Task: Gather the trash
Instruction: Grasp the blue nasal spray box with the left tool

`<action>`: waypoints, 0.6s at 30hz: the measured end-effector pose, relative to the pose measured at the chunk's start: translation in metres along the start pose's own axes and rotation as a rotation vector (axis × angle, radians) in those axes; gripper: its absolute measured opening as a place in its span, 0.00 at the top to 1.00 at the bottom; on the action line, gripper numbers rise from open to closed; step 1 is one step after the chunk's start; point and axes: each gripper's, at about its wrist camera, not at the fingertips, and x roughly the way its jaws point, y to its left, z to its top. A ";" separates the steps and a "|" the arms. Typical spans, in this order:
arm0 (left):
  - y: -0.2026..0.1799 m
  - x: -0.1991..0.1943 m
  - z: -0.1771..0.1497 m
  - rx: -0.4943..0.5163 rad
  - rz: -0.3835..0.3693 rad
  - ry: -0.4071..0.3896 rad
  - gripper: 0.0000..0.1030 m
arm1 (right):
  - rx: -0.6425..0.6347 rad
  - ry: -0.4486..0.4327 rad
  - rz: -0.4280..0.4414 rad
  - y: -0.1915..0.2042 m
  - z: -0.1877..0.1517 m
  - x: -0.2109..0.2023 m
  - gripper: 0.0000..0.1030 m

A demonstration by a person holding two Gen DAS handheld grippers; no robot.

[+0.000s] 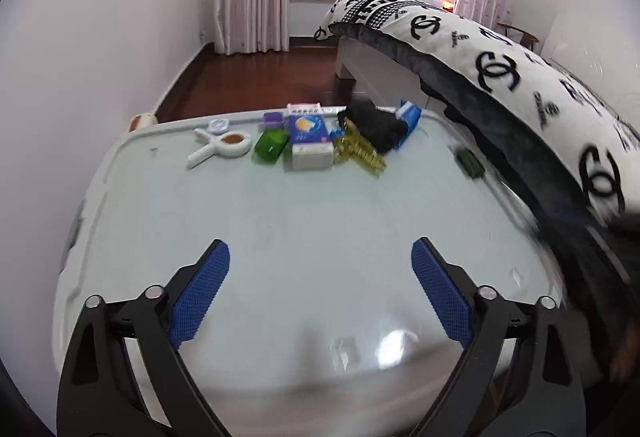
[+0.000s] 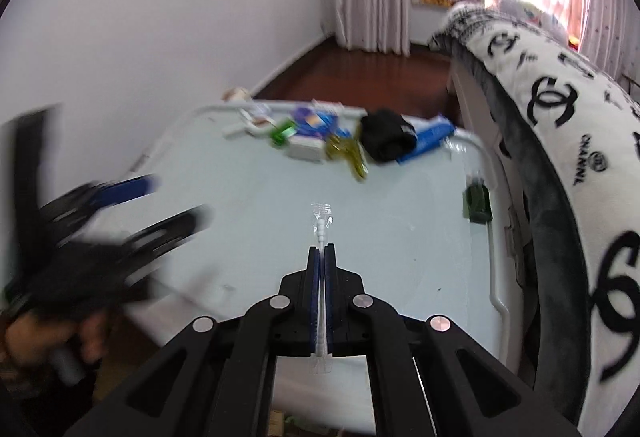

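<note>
My right gripper (image 2: 320,251) is shut on a clear plastic wrapper (image 2: 321,223) with a thin white stick inside, held above the pale glass table (image 2: 400,237). My left gripper (image 1: 320,257) is open and empty over the near part of the table (image 1: 300,217); it shows blurred at the left of the right wrist view (image 2: 168,201). At the table's far edge lie a blue medicine box (image 1: 307,128), a green bottle (image 1: 272,146), a yellow blister strip (image 1: 360,153), a black cloth (image 1: 374,127) and a blue packet (image 1: 408,117).
A small dark green item (image 1: 471,162) lies near the table's right edge. A white mirror-like holder (image 1: 224,147) sits at far left. A bed with a black-and-white blanket (image 1: 520,77) runs along the right side. White wall on the left.
</note>
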 end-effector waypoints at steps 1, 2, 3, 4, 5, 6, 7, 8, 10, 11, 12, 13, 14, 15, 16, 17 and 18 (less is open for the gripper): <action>-0.003 0.016 0.013 0.005 0.018 -0.004 0.12 | -0.002 -0.018 -0.002 0.002 -0.003 -0.007 0.98; -0.005 0.028 0.021 0.021 0.035 0.003 0.11 | -0.004 -0.025 -0.007 0.001 -0.005 -0.008 0.98; -0.007 0.043 0.030 0.037 0.056 0.006 0.11 | -0.002 -0.026 -0.007 0.000 -0.007 -0.008 0.98; -0.008 0.057 0.036 0.045 0.077 0.004 0.12 | 0.005 -0.027 -0.004 -0.003 -0.007 -0.007 0.98; -0.008 0.073 0.045 0.041 0.095 0.008 0.12 | 0.016 -0.025 0.004 -0.008 -0.008 -0.005 0.98; -0.004 0.087 0.053 0.016 0.100 0.006 0.12 | 0.023 -0.018 0.010 -0.013 -0.009 -0.003 0.98; 0.000 0.096 0.059 -0.008 0.103 0.009 0.12 | 0.024 -0.014 0.011 -0.016 -0.008 0.000 0.98; 0.005 0.109 0.066 -0.048 0.102 0.020 0.13 | 0.031 -0.015 0.014 -0.020 -0.008 0.000 0.98; 0.011 0.131 0.074 -0.107 0.089 0.050 0.20 | 0.044 -0.017 0.026 -0.026 -0.006 0.000 0.98; 0.011 0.145 0.077 -0.117 0.084 0.074 0.23 | 0.049 -0.018 0.031 -0.028 -0.007 -0.001 0.98; 0.010 0.153 0.078 -0.116 0.089 0.086 0.24 | 0.052 -0.019 0.036 -0.029 -0.007 -0.001 0.98; 0.008 0.161 0.079 -0.112 0.100 0.092 0.26 | 0.052 -0.021 0.036 -0.030 -0.007 -0.002 0.98; 0.007 0.170 0.080 -0.112 0.111 0.099 0.30 | 0.050 -0.023 0.038 -0.030 -0.006 -0.003 0.98; 0.007 0.177 0.080 -0.116 0.114 0.108 0.30 | 0.053 -0.025 0.045 -0.031 -0.006 -0.003 0.98; 0.007 0.181 0.082 -0.129 0.110 0.108 0.30 | 0.057 -0.028 0.051 -0.031 -0.006 -0.004 0.98; 0.008 0.185 0.085 -0.147 0.122 0.108 0.30 | 0.056 -0.028 0.057 -0.031 -0.006 -0.005 0.98; 0.009 0.190 0.087 -0.159 0.125 0.115 0.30 | 0.054 -0.028 0.059 -0.031 -0.006 -0.005 0.98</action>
